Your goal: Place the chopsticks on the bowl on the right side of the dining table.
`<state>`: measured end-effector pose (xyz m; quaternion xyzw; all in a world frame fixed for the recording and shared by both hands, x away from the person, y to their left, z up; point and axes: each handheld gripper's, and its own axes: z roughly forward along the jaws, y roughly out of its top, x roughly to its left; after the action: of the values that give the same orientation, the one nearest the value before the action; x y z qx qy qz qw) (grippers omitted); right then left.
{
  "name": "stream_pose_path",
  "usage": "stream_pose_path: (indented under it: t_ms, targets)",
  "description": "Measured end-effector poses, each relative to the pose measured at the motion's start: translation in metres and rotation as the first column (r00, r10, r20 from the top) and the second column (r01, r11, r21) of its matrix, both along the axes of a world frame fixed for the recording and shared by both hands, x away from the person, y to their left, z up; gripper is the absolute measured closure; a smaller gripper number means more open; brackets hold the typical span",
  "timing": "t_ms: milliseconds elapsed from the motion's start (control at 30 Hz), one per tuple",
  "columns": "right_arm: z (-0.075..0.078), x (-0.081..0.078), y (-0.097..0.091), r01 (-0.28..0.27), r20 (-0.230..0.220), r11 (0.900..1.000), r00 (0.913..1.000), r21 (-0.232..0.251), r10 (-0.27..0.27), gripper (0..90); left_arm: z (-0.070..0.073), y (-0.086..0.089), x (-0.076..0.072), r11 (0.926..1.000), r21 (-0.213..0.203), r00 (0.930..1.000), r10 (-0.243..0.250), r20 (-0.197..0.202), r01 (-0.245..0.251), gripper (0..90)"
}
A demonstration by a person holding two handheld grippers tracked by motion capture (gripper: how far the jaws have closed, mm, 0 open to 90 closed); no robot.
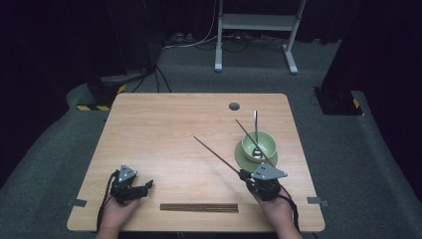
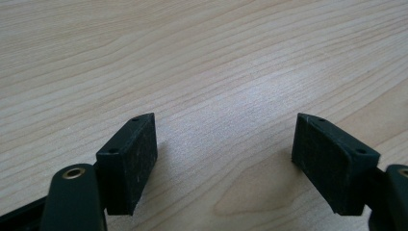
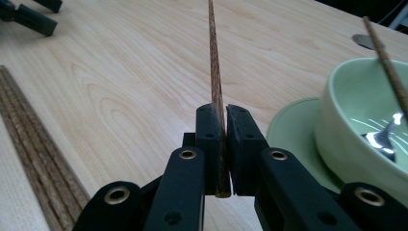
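so right gripper (image 3: 221,144) is clamped tight on one dark wooden chopstick (image 3: 215,82), pads pinching its near end, stick running up and away from the jaws over the table (image 3: 120,72). in the high view that right gripper (image 1: 245,175) sits at the near right of the table (image 1: 164,129), just in front of the green saucer (image 1: 242,158), and the held chopstick (image 1: 216,155) slants up-left from it, tip out over bare wood, off the surface as far as i can tell. second chopstick (image 1: 253,140) leans in the green bowl (image 1: 266,142), its upper end sticking out past the bowl's far-left rim; in the right gripper view the same stick (image 3: 385,62) crosses over the bowl (image 3: 346,125), which sits on the saucer (image 3: 293,125). metal spoon (image 1: 256,134) also in the bowl, handle pointing away toward the far edge, spoon head (image 3: 382,137) shiny inside.

left gripper (image 1: 144,185) rests at the near left, well apart from the bowl; left gripper view shows the left gripper (image 2: 223,159) with jaws spread wide, nothing between them, just table grain.

bundle of spare chopsticks (image 1: 199,207) lies flat along the near edge between the two hands, also seen at the left of the right gripper view (image 3: 33,149). grey round grommet (image 1: 234,106) near the far edge of the table.
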<state>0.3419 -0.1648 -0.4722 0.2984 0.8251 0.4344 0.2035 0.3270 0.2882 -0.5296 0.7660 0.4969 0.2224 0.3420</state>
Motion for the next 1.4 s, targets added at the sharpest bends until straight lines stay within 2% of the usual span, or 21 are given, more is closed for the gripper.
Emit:
stream_pose_path:
  t_ms: [100,200,300,400,433,500,667,733,867,1400]
  targets:
    - [0.004,0.0,-0.008,0.042,0.01,0.999,0.9991,0.016,-0.042,84.6,0.0,0.0,0.0,1.0,0.0,1.0,0.0,0.0,0.0,24.2]
    - [0.005,0.001,-0.013,0.06,0.017,0.998,0.998,0.022,-0.06,84.6,0.0,0.0,0.0,1.0,0.001,1.0,0.0,0.0,0.0,24.3]
    - [0.008,0.002,-0.025,0.109,0.023,0.9933,0.9936,0.037,-0.11,84.6,0.0,0.0,0.0,1.0,0.0,1.0,0.0,0.0,0.0,24.3]
    - [0.009,0.003,-0.031,0.134,0.026,0.9902,0.9905,0.038,-0.135,84.6,0.0,0.0,0.0,1.0,-0.001,1.0,0.0,0.0,0.0,24.3]
    - [0.009,0.005,-0.036,0.158,0.021,0.9864,0.9871,0.046,-0.159,84.6,0.0,0.0,0.0,1.0,0.0,1.0,0.0,0.0,0.0,24.3]
    - [0.009,0.005,-0.038,0.165,0.021,0.9851,0.9859,0.048,-0.166,84.6,0.0,0.0,0.0,1.0,0.0,1.0,0.0,0.0,0.0,24.3]
    - [0.009,0.008,-0.051,0.218,0.014,0.9741,0.9755,0.06,-0.219,84.6,0.0,0.0,0.0,1.0,0.001,1.0,-0.001,0.0,0.001,24.3]
    - [0.009,0.008,-0.052,0.223,0.014,0.9732,0.9745,0.057,-0.224,84.6,0.0,0.0,0.0,1.0,0.001,1.0,0.0,0.0,0.0,24.3]
    - [0.006,0.008,-0.055,0.257,0.011,0.9652,0.9661,0.045,-0.258,84.6,0.0,0.0,0.0,1.0,0.0,1.0,0.0,0.0,0.0,24.3]
    - [0.002,0.008,-0.063,0.304,-0.006,0.9519,0.9526,0.036,-0.304,84.5,0.0,0.0,0.0,1.0,-0.001,1.0,-0.001,0.0,0.001,24.6]
